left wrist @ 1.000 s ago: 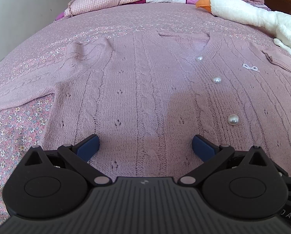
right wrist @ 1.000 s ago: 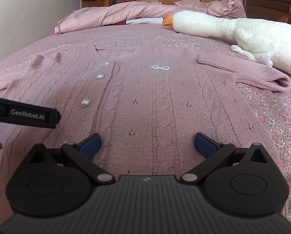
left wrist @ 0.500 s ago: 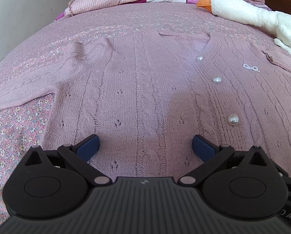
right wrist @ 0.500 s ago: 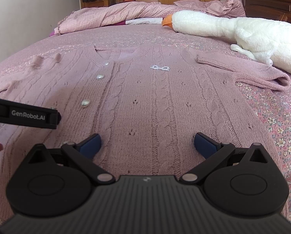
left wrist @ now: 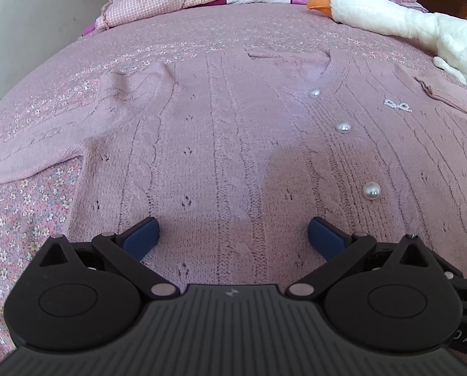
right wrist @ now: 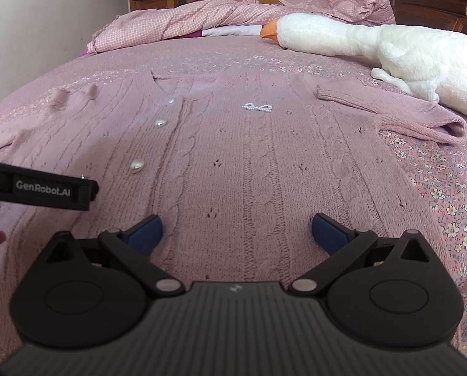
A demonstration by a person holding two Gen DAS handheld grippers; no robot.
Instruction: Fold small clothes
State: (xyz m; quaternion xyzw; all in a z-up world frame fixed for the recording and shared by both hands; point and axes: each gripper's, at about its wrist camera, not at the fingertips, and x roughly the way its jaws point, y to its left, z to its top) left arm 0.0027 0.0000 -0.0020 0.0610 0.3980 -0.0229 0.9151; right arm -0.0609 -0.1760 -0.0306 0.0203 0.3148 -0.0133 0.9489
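A pink cable-knit cardigan [left wrist: 227, 144] [right wrist: 249, 163] with pearl buttons [left wrist: 371, 190] and a small beaded bow [right wrist: 257, 107] lies spread flat, front up, on the bed. My left gripper [left wrist: 232, 235] hovers open over its lower left half, blue pads wide apart. Over the lower right half my right gripper [right wrist: 235, 230] is open too, nothing between its fingers. The left sleeve [left wrist: 45, 144] stretches out sideways. The right sleeve [right wrist: 399, 116] is folded back on itself near the goose. The left gripper's body [right wrist: 42, 189] shows at the right view's left edge.
The floral pink bedsheet [left wrist: 20, 219] [right wrist: 446, 194] covers the bed. A white plush goose [right wrist: 374, 47] [left wrist: 399, 22] lies along the far right. A rumpled checked quilt [right wrist: 186, 22] is heaped at the far end. A wall runs along the left, and a dark wooden headboard [right wrist: 437, 0] stands at the right.
Both grippers stay open and nearly still over the cardigan; the views have shifted only very slightly.
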